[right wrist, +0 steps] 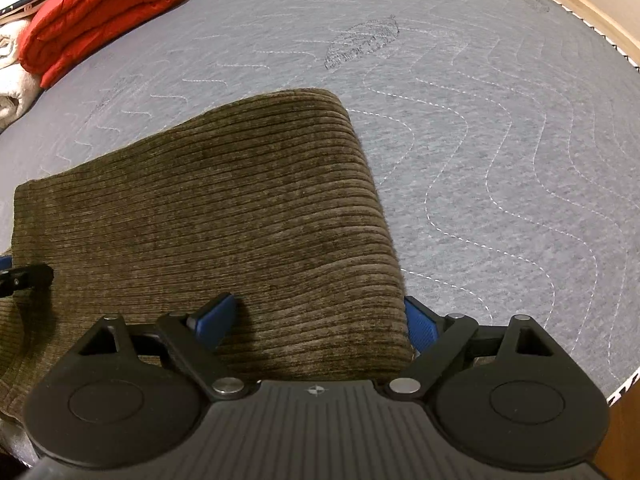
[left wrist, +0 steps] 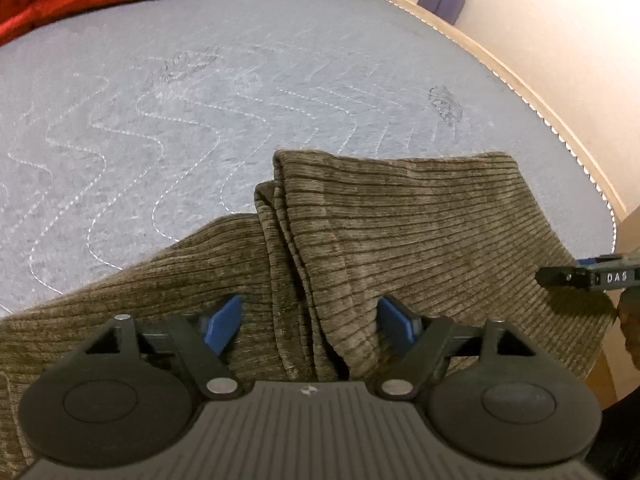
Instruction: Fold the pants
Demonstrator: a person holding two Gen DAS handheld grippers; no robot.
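Now both grippers, left and right, sit jaws wide over the pants on the blanket; pinch all layers at the near edge before folding far

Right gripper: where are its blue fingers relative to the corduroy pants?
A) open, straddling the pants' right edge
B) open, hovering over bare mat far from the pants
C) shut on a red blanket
A: the right gripper has its blue fingers spread wide, one over the pants, the other just past their edge on the grey mat.
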